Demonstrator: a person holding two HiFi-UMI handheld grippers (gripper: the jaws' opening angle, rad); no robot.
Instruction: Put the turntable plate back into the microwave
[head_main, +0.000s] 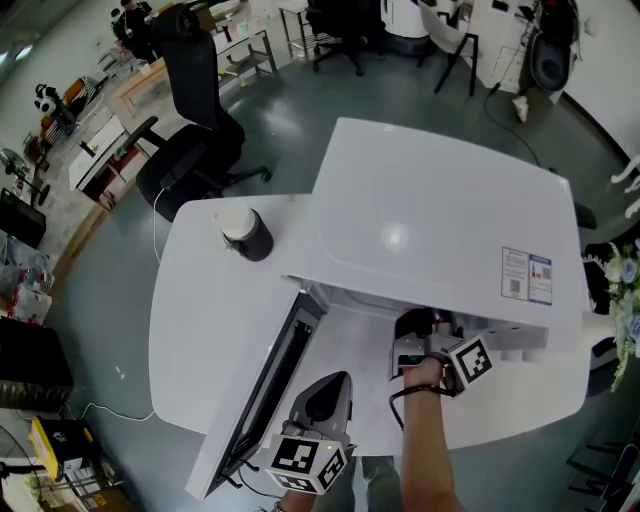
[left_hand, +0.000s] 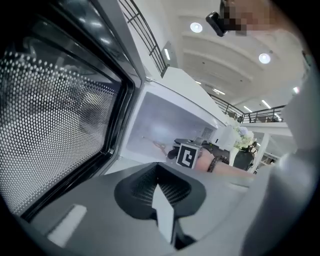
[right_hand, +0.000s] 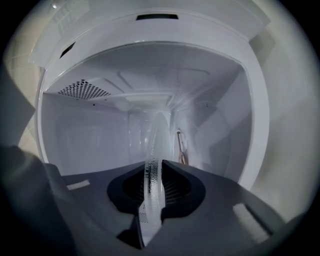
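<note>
Fingers (right_hand: 182, 190) of the right gripper (right_hand: 152, 187) pinch the glass turntable plate (right_hand: 156, 140) by its rim, on edge inside the microwave (head_main: 430, 220) at the table's (head_main: 200, 300) right edge, where laying it flat could let smooth glass slip and strike the cavity floor, while the left gripper (left_hand: 165, 200) sits closed and empty.

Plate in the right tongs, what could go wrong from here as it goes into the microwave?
1. The right tongs pinch the plate only at its rim, and it is smooth glass, so it could slip and drop.
2. The plate stands on edge inside the microwave. Turning it flat in there could knock it against the walls, or leave it sitting off centre.
</note>
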